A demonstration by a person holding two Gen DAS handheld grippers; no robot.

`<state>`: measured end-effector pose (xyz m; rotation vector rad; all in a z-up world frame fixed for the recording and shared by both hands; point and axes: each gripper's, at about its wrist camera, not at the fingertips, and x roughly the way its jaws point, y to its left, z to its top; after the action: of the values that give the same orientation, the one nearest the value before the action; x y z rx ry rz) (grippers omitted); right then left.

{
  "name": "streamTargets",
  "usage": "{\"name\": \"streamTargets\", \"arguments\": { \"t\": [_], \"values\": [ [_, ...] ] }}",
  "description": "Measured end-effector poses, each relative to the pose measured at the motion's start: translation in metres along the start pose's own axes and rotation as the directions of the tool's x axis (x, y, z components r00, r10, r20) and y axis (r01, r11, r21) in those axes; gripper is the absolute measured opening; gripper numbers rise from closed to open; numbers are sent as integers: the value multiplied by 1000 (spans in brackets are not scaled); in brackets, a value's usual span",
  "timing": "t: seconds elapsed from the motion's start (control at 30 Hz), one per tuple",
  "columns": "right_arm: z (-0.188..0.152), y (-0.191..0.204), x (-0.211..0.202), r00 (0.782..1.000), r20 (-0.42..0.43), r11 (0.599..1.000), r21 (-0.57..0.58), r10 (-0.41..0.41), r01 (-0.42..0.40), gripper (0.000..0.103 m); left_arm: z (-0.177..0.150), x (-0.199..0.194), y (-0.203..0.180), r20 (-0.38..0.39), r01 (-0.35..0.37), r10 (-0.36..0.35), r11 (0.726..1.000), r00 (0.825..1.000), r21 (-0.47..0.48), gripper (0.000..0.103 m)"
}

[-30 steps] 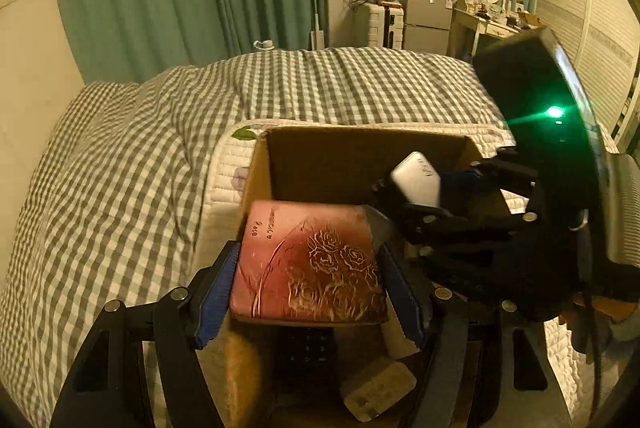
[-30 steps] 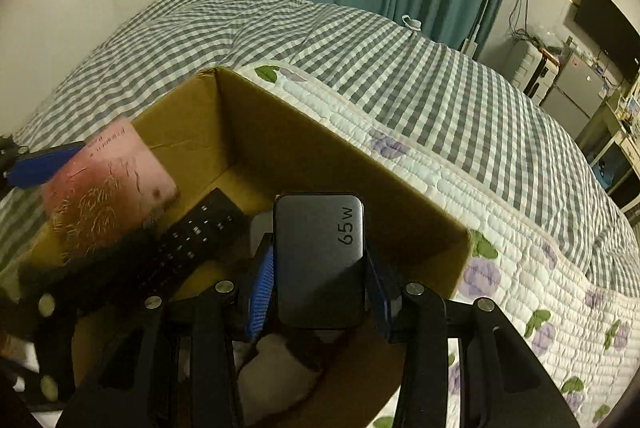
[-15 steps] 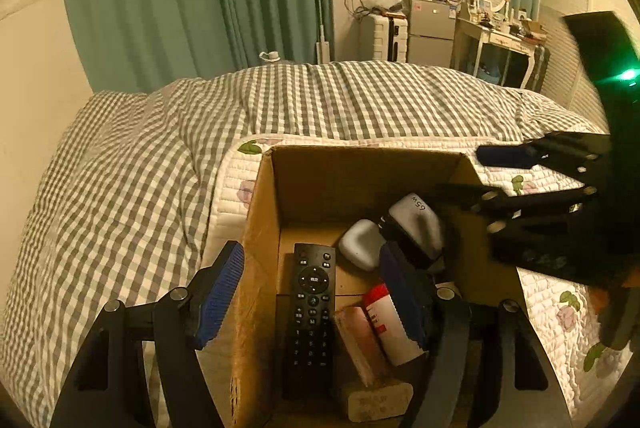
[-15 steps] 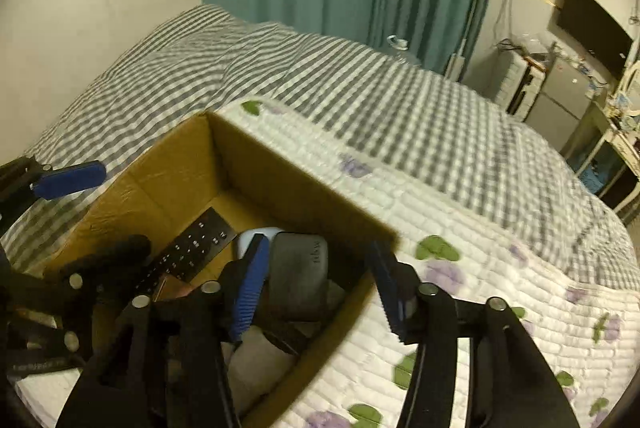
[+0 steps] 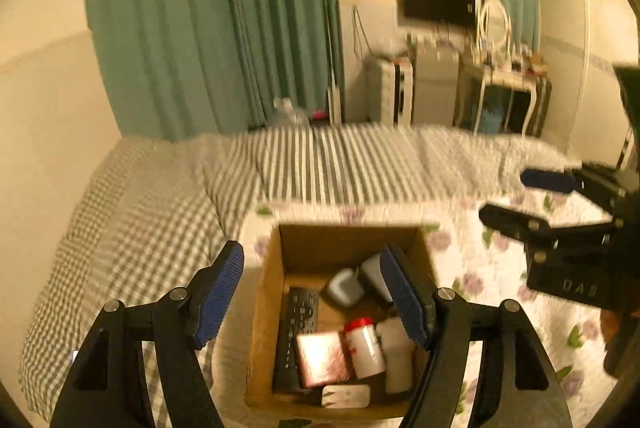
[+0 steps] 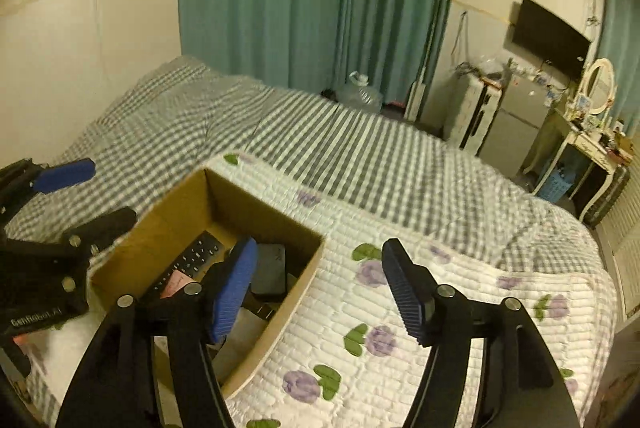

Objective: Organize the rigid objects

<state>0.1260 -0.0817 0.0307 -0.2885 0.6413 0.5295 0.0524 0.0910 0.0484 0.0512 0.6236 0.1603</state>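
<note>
An open cardboard box [image 5: 268, 312] [image 6: 160, 228] sits on the bed. Inside lie a black remote [image 5: 296, 332] [image 6: 192, 260], a pink rose-patterned box [image 5: 322, 358], a white bottle with a red cap [image 5: 364, 346], a white earbud case [image 5: 345, 286], a grey 65 W charger [image 5: 374, 274] [image 6: 270, 270] and other small white items. My left gripper [image 5: 312, 300] is open and empty above the box. My right gripper [image 6: 320, 292] is open and empty above the box's right edge; it also shows in the left wrist view [image 5: 552, 224].
The box rests on a white quilted mat with purple flowers [image 6: 440, 300] over a grey checked duvet [image 6: 200, 132]. Green curtains [image 5: 224, 28], a wall TV [image 6: 548, 36], a small fridge and a dressing table [image 6: 592, 144] stand beyond the bed.
Both grippers opened and let go: the pink box and the charger now lie in the cardboard box. Both grippers have risen and pulled back from it.
</note>
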Motion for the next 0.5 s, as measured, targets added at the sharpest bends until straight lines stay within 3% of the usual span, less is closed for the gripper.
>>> {"name": "streamTargets", "arguments": {
  "t": [0.17, 0.3, 0.5],
  "values": [
    [3, -5, -55, 996, 82, 999, 35, -43, 40, 82, 14, -52, -10, 96, 4, -5, 1000, 995, 11, 74],
    [-1, -7, -100, 988, 146, 997, 70, -52, 42, 100, 11, -90, -20, 203, -15, 11, 1000, 979, 21, 74],
    [-24, -5, -158, 966, 248, 990, 137, -71, 37, 103, -5, -131, -29, 264, 22, -20, 1000, 964, -5, 75]
  ]
}}
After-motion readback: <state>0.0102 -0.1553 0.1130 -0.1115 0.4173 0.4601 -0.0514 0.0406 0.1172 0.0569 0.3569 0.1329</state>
